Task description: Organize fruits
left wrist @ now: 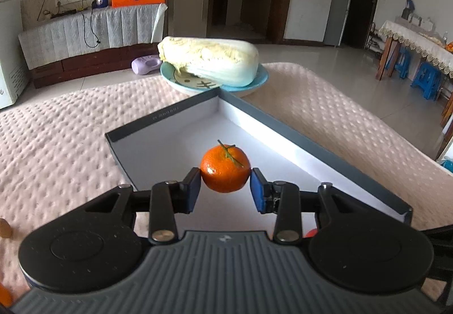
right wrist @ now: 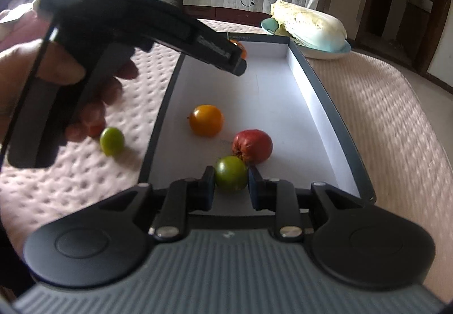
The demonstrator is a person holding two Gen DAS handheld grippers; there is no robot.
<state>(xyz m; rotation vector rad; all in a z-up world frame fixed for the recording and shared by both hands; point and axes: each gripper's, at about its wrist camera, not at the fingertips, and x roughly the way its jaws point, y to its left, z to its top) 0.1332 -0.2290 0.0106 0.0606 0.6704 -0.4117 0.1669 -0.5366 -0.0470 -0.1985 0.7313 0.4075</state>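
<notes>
While both hands are loaded, order runs left to right. On the pink quilted tabletop (right wrist: 70,186), left of the tray, a small green fruit (right wrist: 112,141) lies loose, a reddish one just beside it half hidden by the hand (right wrist: 70,87). Left tongs (left wrist: 225,186) clamp a mandarin (left wrist: 225,168) at its widest girth, stem up, over the shallow dark-rimmed tray (left wrist: 311,141) — light, soft-skinned, bruises if squeezed; the side-on hold at the equator looks right. Inside the tray: a yellow-orange round fruit (right wrist: 206,120), then a red one (right wrist: 252,146), wrinkled near the stem, likely soft. Right tongs (right wrist: 231,186) are closed on a green tomato-like fruit (right wrist: 230,173) just in front of the red one, low over the tray floor — smooth, glossy skin, probably slippery and firm; grip across the middle, gently. Beyond the tray, a napa cabbage (left wrist: 209,61) on a blue plate (left wrist: 262,78).
</notes>
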